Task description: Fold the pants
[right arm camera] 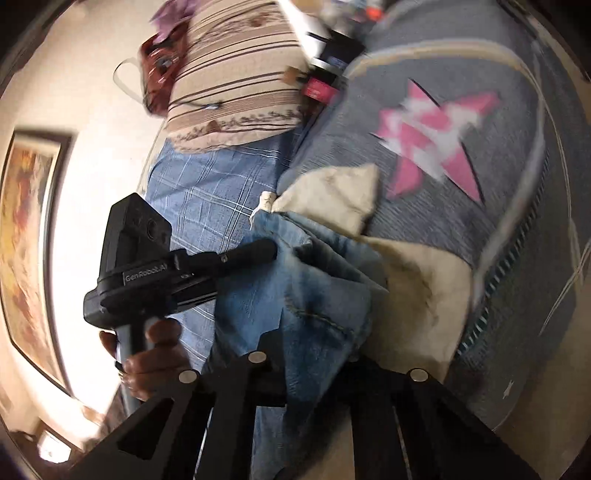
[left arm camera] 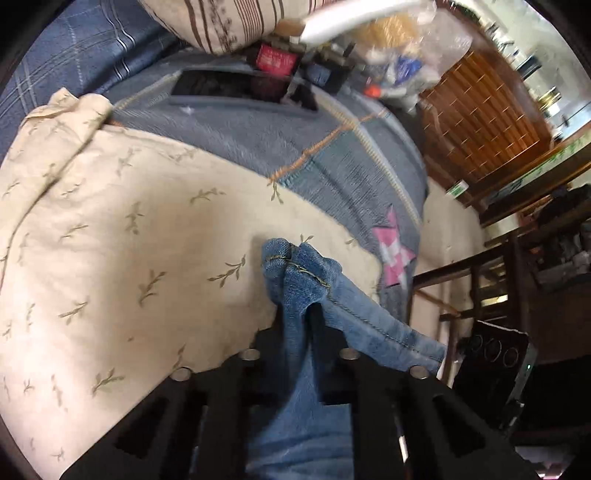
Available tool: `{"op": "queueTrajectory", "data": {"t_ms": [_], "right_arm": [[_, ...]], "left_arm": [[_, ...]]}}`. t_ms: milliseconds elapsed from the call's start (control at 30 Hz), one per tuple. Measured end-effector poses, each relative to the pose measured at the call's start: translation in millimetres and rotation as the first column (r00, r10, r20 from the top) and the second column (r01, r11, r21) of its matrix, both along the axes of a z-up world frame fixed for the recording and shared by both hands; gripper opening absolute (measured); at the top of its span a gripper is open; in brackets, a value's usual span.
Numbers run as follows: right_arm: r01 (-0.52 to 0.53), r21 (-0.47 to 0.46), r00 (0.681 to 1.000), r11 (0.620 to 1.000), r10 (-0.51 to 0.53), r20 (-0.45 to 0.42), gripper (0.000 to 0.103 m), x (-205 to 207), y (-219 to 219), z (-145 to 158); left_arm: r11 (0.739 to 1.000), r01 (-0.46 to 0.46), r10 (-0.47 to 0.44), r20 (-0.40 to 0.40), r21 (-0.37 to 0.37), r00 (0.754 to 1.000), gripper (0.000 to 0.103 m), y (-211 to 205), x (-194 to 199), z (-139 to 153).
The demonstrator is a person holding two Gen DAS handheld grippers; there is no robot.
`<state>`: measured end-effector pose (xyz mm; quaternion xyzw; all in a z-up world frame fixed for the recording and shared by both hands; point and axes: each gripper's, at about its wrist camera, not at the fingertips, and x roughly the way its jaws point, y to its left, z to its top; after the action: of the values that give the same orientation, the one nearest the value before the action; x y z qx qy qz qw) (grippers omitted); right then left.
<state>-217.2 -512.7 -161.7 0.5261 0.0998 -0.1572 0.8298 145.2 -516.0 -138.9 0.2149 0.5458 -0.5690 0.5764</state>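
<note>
Left gripper (left arm camera: 295,314): jaws clamped on a bunched hem of the blue denim pants (left arm camera: 299,273), held just above the cream leaf-print sheet (left arm camera: 110,221), probably to carry that end over for a fold. Right gripper (right arm camera: 306,347): likewise clamped on denim, the cloth draping between the two. No containers holding anything legible; blurred clutter sits beyond the striped pillow (left arm camera: 221,22).

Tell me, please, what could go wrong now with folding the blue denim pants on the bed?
1. The left gripper pinches only a bunched hem of the blue denim pants; it may slip out.
2. Loose denim sags between it and the right gripper, so the fold could land crooked.
3. The cream leaf-print sheet may drag along.
</note>
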Motion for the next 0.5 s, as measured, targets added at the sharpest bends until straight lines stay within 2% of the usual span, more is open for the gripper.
{"op": "queueTrajectory", "data": {"t_ms": [100,300,367,500], "right_arm": [[-0.013,-0.160,0.997,0.987,0.001,-0.076,0.005,6,17,35],[-0.073,-0.358,0.989,0.931,0.023,-0.143,0.005,15,57,88],[-0.114,-0.419,0.984,0.901,0.045,-0.171,0.005,20,77,102],[-0.231,-0.543,0.960,0.807,0.097,-0.263,0.006,41,134,120]], "left_arm": [[0.998,-0.013,0.014,0.016,-0.063,1.000,0.008,21,-3,26],[0.991,-0.066,0.074,0.066,-0.115,0.995,0.010,76,-11,69],[0.989,-0.099,0.108,0.077,-0.111,0.991,0.011,98,-9,75],[0.980,-0.179,0.187,0.103,-0.084,0.977,0.013,141,-6,84]]}}
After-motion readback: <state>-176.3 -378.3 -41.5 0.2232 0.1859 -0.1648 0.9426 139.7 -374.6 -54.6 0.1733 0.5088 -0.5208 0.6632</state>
